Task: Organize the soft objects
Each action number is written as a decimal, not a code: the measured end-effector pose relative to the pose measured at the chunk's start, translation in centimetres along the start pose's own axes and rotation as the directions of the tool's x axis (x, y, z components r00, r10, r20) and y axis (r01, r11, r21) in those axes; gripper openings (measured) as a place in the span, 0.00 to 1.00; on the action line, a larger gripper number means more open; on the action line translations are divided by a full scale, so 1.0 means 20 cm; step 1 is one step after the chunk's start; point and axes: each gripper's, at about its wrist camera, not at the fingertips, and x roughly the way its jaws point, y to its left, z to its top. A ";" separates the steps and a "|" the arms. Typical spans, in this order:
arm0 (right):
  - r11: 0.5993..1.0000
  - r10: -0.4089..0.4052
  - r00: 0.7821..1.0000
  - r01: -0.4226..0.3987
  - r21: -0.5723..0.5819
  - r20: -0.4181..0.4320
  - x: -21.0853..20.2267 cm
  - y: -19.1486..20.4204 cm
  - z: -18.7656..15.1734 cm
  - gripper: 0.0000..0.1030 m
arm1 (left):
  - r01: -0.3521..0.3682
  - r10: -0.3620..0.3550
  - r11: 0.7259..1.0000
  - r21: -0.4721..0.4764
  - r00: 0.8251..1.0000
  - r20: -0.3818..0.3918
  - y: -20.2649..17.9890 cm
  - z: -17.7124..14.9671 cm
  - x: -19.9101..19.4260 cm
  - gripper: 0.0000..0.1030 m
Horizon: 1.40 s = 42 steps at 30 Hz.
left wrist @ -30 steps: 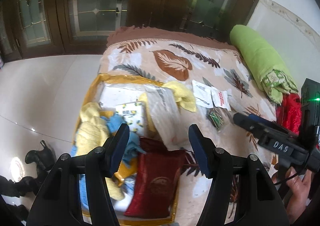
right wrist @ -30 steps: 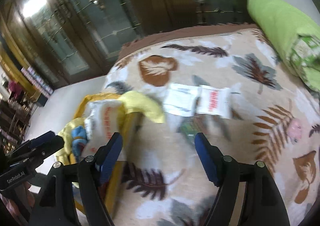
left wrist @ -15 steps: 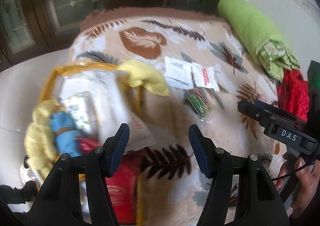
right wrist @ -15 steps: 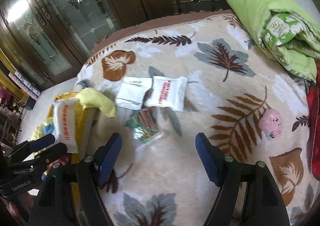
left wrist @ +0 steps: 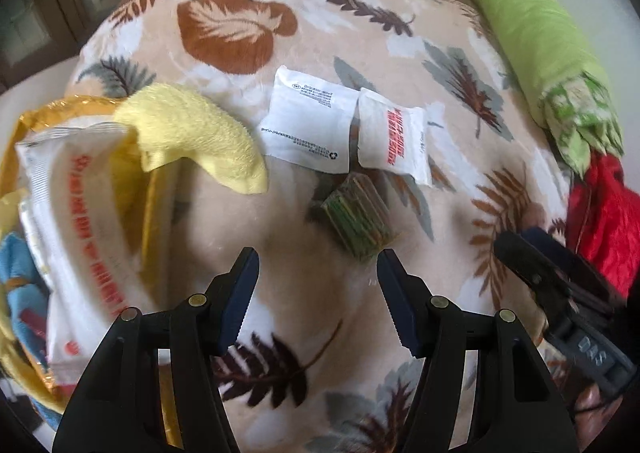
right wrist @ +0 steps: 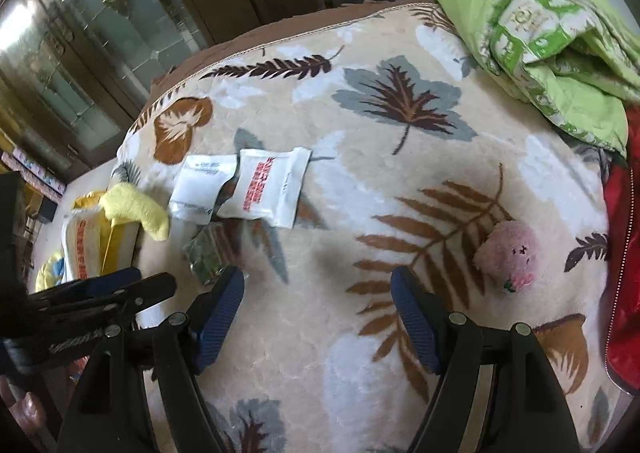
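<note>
Left gripper (left wrist: 318, 289) is released and empty; I've swung it off the yellow bag (left wrist: 156, 213) and down over the blanket (left wrist: 320, 333), so the green packet (left wrist: 358, 219) now lies just ahead of its fingers. Right gripper (right wrist: 318, 307) is also released and empty, lower than a second ago, with the pink plush toy (right wrist: 508, 255) newly in view beside its right finger. Judging by that, loose items remain out: two white pouches (left wrist: 308, 125), the packet and the toy.

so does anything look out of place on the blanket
Yes. A yellow towel hangs half out over the rim of the yellow bag onto the blanket. Two white packets lie overlapping and askew, a small packet of green sticks lies loose below them, and a pink plush sits alone, far off.
</note>
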 end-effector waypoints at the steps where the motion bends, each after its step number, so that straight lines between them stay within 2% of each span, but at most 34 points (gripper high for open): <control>1: 1.000 0.004 1.000 -0.004 0.002 -0.001 0.00 -0.01 0.00 0.74 | 0.004 -0.004 1.000 -0.014 1.000 -0.006 0.00 0.02 0.02 0.60; 8: 1.000 0.003 1.000 -0.003 -0.022 -0.017 0.03 -0.05 0.03 0.74 | -0.013 0.012 0.999 -0.037 1.000 -0.019 -0.06 0.08 0.12 0.60; 12: 1.000 0.006 1.000 -0.006 -0.016 -0.023 0.04 -0.08 0.05 0.74 | -0.001 -0.003 0.995 -0.103 0.999 -0.036 -0.07 0.11 0.19 0.60; 17: 0.999 -0.002 1.000 0.001 -0.039 -0.027 0.04 -0.12 0.07 0.77 | -0.030 0.027 0.989 -0.143 0.999 -0.022 -0.11 0.15 0.24 0.63; 19: 0.999 0.001 1.000 -0.002 -0.034 -0.031 0.06 -0.14 0.09 0.77 | -0.034 0.032 0.990 -0.139 0.999 -0.018 -0.14 0.17 0.25 0.71; 22: 0.998 -0.011 0.999 0.008 -0.067 -0.043 0.11 -0.14 0.15 0.77 | -0.077 0.074 0.992 -0.102 0.997 -0.035 -0.18 0.17 0.29 0.74; 25: 0.994 -0.027 0.997 0.019 -0.109 -0.066 0.18 -0.13 0.23 0.77 | -0.110 0.109 0.994 -0.025 0.993 -0.043 -0.21 0.16 0.31 0.74; 26: 0.992 -0.033 0.997 0.024 -0.123 -0.074 0.21 -0.12 0.26 0.77 | -0.117 0.117 0.993 -0.004 0.992 -0.049 -0.21 0.16 0.31 0.71; 28: 0.986 -0.020 0.997 0.007 -0.167 -0.078 0.25 -0.09 0.28 0.77 | -0.139 0.139 0.990 0.018 0.989 -0.049 -0.19 0.16 0.30 0.48; 29: 0.978 0.004 0.997 -0.021 -0.206 -0.083 0.28 -0.07 0.30 0.77 | -0.133 0.134 0.991 0.021 0.990 -0.049 -0.17 0.16 0.29 0.42; 30: 0.967 0.011 0.996 -0.034 -0.253 -0.091 0.30 -0.03 0.31 0.77 | -0.130 0.132 0.991 0.029 0.990 -0.053 -0.14 0.16 0.28 0.32; 32: 0.930 0.015 0.995 -0.049 -0.365 -0.097 0.35 0.05 0.33 0.77 | -0.099 0.101 0.995 0.026 0.992 -0.070 -0.08 0.17 0.26 0.25; 36: 0.835 0.076 0.993 -0.112 -0.539 -0.089 0.40 0.21 0.33 0.79 | -0.089 0.093 0.995 0.054 0.994 -0.065 -0.04 0.15 0.23 0.23; 38: 0.770 0.103 0.989 -0.145 -0.621 -0.103 0.41 0.30 0.33 0.80 | -0.083 0.087 0.994 0.067 0.994 -0.060 -0.02 0.12 0.21 0.23; 40: 0.700 0.085 0.987 -0.156 -0.697 -0.136 0.45 0.37 0.32 0.85 | -0.069 0.073 0.995 0.067 0.995 -0.063 0.01 0.11 0.21 0.23; 42: 0.639 0.057 0.985 -0.159 -0.753 -0.161 0.48 0.42 0.31 0.95 | -0.057 0.061 0.996 0.068 0.996 -0.064 0.05 0.09 0.17 0.23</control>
